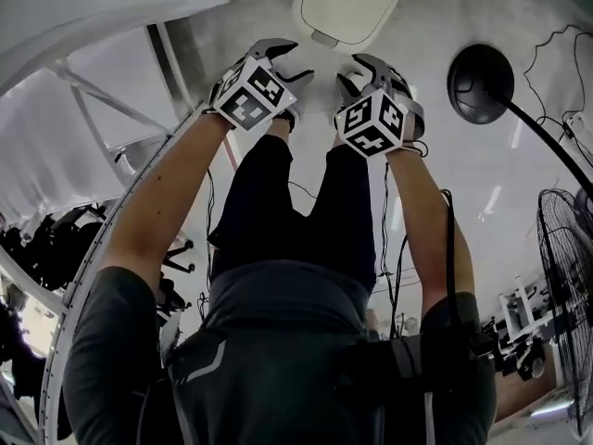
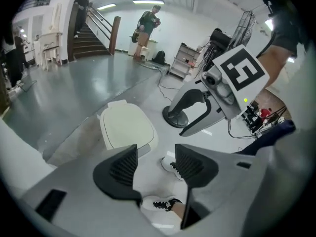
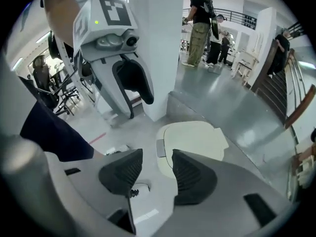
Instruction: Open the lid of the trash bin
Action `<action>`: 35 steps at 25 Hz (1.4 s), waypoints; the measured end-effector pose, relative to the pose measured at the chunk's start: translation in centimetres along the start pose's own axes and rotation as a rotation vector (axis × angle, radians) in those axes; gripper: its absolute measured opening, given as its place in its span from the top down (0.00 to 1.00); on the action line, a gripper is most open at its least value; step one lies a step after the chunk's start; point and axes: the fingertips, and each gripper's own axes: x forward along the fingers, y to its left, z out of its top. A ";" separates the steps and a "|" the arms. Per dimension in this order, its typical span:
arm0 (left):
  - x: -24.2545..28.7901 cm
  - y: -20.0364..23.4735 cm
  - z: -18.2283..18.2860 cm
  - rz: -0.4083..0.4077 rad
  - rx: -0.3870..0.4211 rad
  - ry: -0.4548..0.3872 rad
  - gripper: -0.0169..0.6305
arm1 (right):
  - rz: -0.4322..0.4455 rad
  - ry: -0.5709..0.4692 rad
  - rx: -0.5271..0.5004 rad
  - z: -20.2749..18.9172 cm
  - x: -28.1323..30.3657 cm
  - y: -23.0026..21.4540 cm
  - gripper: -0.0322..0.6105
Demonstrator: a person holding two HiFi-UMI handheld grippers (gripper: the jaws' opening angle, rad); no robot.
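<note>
In the head view, your left gripper [image 1: 289, 67] and right gripper [image 1: 359, 76] are held out side by side at upper centre, both with jaws parted and touching nothing. The trash bin [image 1: 347, 6] sits at the top centre of the frame, just beyond them, with its pale lid down. A black round stand base [image 1: 480, 83] rests on the glossy grey floor [image 1: 519, 184] at upper right, and a fan [image 1: 565, 295] fills the right edge.

In the left gripper view, your left gripper [image 2: 155, 157] stands open with a moderate gap. Only the floor and your white shoe [image 2: 170, 166] show between the pads. The trash bin [image 2: 126, 125] lies left of centre, lid closed, and your right gripper [image 2: 192, 113] hangs at the right. A staircase [image 2: 91, 33] rises at upper left.

In the right gripper view, your right gripper [image 3: 157, 162] is likewise open and empty. The closed trash bin [image 3: 195, 137] is just past its jaws, beside a white pillar [image 3: 158, 43]. Your left gripper [image 3: 129, 90] is at upper left.
</note>
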 end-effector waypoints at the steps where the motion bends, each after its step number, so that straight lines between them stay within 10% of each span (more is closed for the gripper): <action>1: 0.9 0.0 -0.5 -0.018 0.001 0.004 0.61 | 0.013 0.009 -0.002 -0.6 1.0 0.3 0.62; 10: 7.5 -0.3 -5.1 -0.165 0.030 0.118 0.48 | 0.054 0.071 -0.082 -3.4 8.9 1.6 0.62; 22: 12.6 0.9 -7.1 -0.079 0.485 0.288 0.47 | 0.038 0.088 -0.180 -4.6 14.0 2.1 0.62; 35: 14.7 1.0 -8.1 -0.012 0.635 0.411 0.47 | -0.037 0.104 -0.288 -5.2 14.7 1.1 0.62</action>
